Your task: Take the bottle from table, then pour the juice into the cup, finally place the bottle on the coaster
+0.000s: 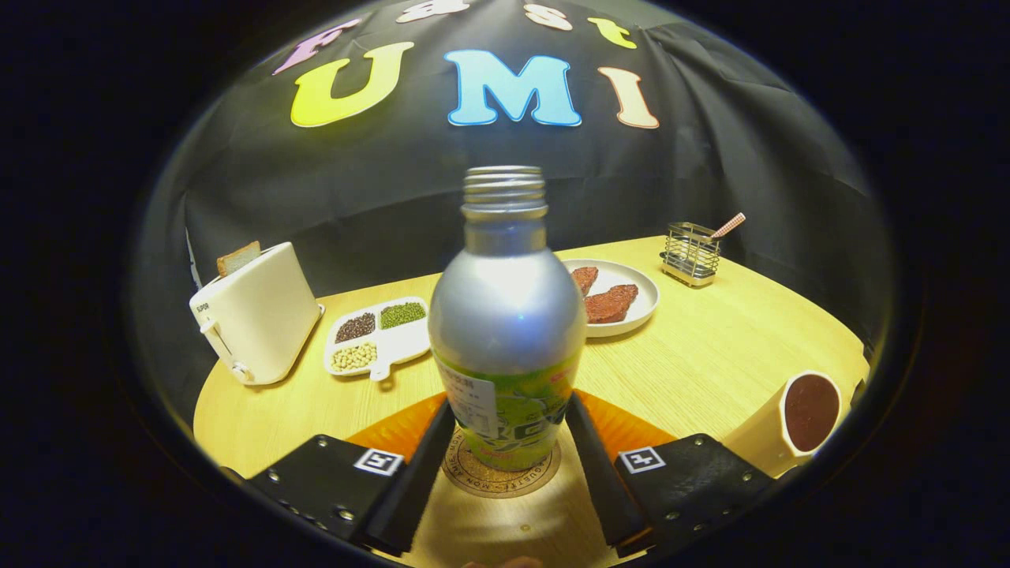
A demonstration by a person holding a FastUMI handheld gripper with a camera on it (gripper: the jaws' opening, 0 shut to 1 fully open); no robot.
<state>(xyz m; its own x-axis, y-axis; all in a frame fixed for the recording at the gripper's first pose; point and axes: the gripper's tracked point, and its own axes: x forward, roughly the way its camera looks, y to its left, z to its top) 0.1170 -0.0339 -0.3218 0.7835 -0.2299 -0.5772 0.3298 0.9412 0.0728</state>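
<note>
— Where are your jaws?
— My gripper [509, 465] has its jaws spread either side of the bottle [505, 331], near its base; I can't tell if they touch.
— And the bottle?
— Upright, open neck up, standing on the cork coaster [473, 480], on a wooden desk [710, 355].
— Around it?
— A cup [793, 422] to the right; a toaster [252, 319], divided dish [377, 341] and plate [631, 288] beyond.
</note>
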